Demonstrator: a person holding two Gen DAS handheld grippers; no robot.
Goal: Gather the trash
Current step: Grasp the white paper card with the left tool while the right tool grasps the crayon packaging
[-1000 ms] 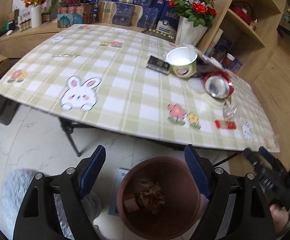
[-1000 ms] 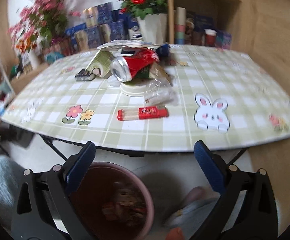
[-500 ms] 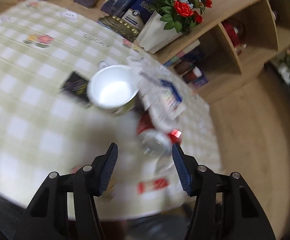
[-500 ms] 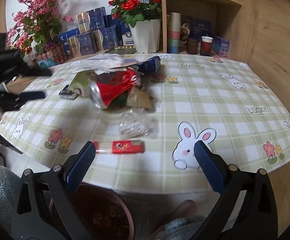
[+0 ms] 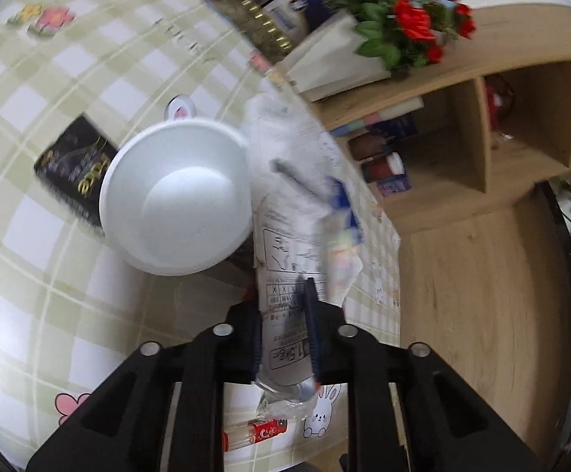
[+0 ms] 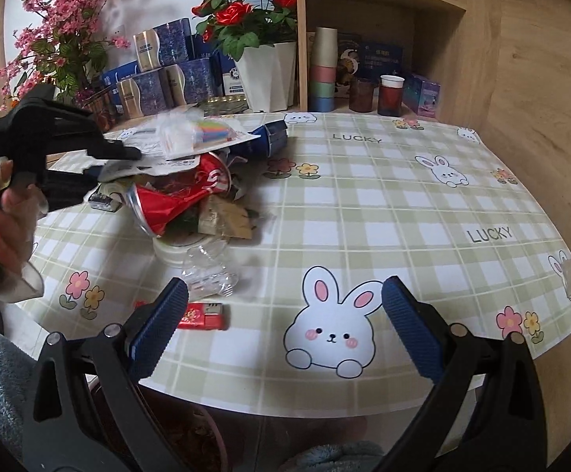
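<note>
Printed paper packaging [image 5: 285, 314] sits between the closing left gripper [image 5: 283, 338] jaws; right gripper [image 6: 285, 330] gapes wide, empty, above the checked tablecloth [image 6: 384, 212].

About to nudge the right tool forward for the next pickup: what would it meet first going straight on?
Probably the bare checked tablecloth around the rabbit print. The right tool stands open and angles down over it. The red wrapper lies just left of that line, though depth is unclear.
</note>
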